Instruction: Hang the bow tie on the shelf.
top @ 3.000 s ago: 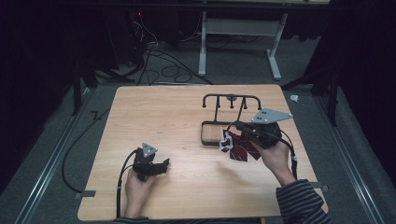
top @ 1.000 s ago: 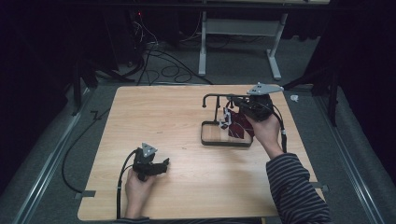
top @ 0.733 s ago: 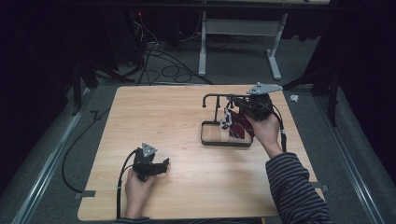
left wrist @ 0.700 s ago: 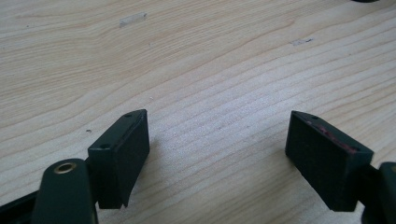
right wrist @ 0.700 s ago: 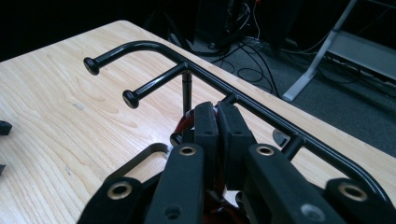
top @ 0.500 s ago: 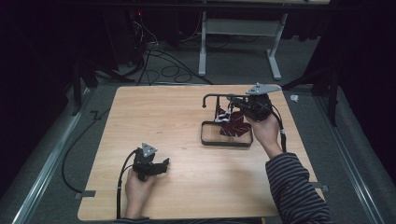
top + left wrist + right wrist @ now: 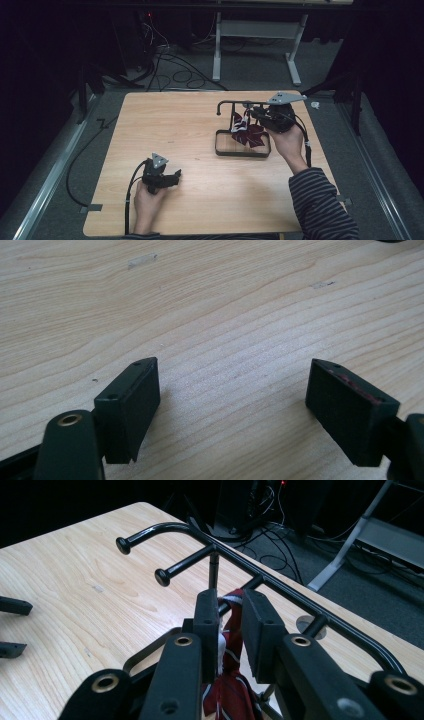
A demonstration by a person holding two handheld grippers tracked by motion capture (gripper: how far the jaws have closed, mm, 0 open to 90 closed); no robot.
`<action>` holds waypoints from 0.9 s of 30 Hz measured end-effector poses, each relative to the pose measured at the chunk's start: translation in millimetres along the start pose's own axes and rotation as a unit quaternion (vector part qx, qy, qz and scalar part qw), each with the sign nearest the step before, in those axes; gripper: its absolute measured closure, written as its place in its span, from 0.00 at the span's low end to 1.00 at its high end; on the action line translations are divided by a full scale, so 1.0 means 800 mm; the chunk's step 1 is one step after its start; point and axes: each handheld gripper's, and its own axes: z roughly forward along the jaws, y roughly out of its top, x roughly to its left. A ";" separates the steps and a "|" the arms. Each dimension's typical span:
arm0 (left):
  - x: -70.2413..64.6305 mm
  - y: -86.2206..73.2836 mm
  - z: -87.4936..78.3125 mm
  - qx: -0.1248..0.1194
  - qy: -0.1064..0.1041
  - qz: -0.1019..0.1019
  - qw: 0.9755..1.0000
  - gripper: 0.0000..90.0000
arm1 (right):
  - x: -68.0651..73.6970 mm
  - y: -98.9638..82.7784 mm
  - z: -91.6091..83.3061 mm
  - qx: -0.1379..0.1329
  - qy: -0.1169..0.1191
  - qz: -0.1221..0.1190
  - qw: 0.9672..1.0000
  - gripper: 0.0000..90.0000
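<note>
Since before, right tool (image 7: 231,612) brought the maroon cloth (image 7: 248,135) onto the rack (image 7: 235,103), its jaws just opening; left tool (image 7: 232,405) released.

A light wooden table (image 7: 200,125) carries a black wire rack (image 7: 242,150) near its right side.

High view overlooks whole table (image 7: 200,200), gripper views close, sharing tabletop

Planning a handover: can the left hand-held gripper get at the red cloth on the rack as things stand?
Probably yes. The left hand-held gripper rests open on the table, with bare wood between it and the rack. The red cloth hangs there, but the right hand-held gripper has its jaws around the cloth's top.
</note>
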 end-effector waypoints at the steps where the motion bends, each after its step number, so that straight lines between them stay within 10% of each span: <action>1: 0.000 0.000 0.000 0.000 0.000 0.000 1.000 0.25 | 0.000 -0.001 -0.002 -0.001 0.000 -0.002 1.000 0.87; 27: 0.000 0.000 0.000 0.000 0.000 0.001 1.000 0.25 | -0.005 -0.018 -0.034 -0.013 0.012 0.018 1.000 0.80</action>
